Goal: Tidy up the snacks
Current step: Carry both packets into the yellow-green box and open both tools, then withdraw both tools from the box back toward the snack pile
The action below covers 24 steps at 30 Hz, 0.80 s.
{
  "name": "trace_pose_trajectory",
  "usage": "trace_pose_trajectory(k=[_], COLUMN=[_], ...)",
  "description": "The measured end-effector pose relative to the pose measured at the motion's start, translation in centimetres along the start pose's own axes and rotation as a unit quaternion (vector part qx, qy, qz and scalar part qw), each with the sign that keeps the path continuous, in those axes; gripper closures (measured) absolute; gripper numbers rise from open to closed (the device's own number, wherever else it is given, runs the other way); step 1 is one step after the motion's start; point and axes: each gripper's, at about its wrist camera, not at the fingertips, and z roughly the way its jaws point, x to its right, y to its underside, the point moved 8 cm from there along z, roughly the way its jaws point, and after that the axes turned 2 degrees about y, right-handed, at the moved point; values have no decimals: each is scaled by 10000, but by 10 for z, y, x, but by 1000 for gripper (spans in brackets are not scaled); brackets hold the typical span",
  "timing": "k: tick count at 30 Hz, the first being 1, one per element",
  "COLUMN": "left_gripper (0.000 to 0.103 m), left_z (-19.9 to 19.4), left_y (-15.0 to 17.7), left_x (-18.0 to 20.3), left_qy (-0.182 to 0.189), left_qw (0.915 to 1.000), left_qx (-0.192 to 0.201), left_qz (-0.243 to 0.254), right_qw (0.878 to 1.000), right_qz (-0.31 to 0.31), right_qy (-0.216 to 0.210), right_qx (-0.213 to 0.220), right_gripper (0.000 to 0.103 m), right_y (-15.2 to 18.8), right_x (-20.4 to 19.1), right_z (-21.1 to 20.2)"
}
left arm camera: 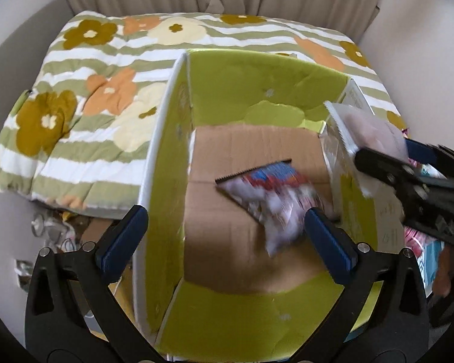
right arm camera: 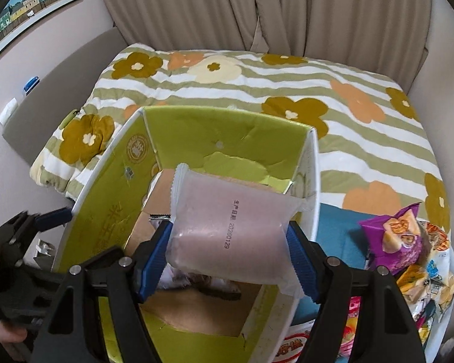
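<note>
Snack packet [left arm camera: 275,199], blurred, lies in the green box [left arm camera: 166,151] between the left gripper's [left arm camera: 227,239] spread jaws, while the right gripper [right arm camera: 230,251] clamps a pink pouch [right arm camera: 227,220].

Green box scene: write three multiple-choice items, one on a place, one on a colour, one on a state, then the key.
1. Where is the colourful snack packet?
A. inside the green box
B. on the blanket
C. in the right gripper

2. What colour are the jaws' pads?
A. red
B. blue
C. yellow

3. How is the left gripper?
A. shut on a packet
B. out of view
C. open

Key: A, it lies against the cardboard floor; B, blue ribbed pads in both views; C, jaws wide, touching nothing.
</note>
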Motion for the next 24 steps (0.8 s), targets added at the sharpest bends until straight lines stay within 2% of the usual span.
trace_pose_trajectory(k=[6, 8, 10, 11, 17, 24], left_gripper=[1, 1, 1, 1, 1, 1], left_z=[-3, -3, -3, -2, -2, -13], left_y=[10, 10, 10, 10, 14, 14], left_x=[-11, -13, -14, -14, -13, -9], left_qy=[-227, -220, -217, -211, -142, -179], left_qw=[9997, 9997, 9998, 9998, 9999, 9997], left_qx=[20, 23, 31, 32, 25, 148], left_qz=[61, 40, 28, 27, 41, 22], right_qw=[9999, 9999, 9998, 9998, 9999, 9998], right_qz=[11, 18, -11, -44, -28, -119], right_qy=[-82, -137, -124, -103, -30, -19], right_qx=[-133, -20, 148, 181, 105, 164], right_gripper=[31, 31, 13, 0, 0, 0], right_y=[1, 0, -3, -4, 8, 11], right_x=[-4, -6, -8, -9, -8, -11], right_z=[20, 20, 18, 18, 21, 5])
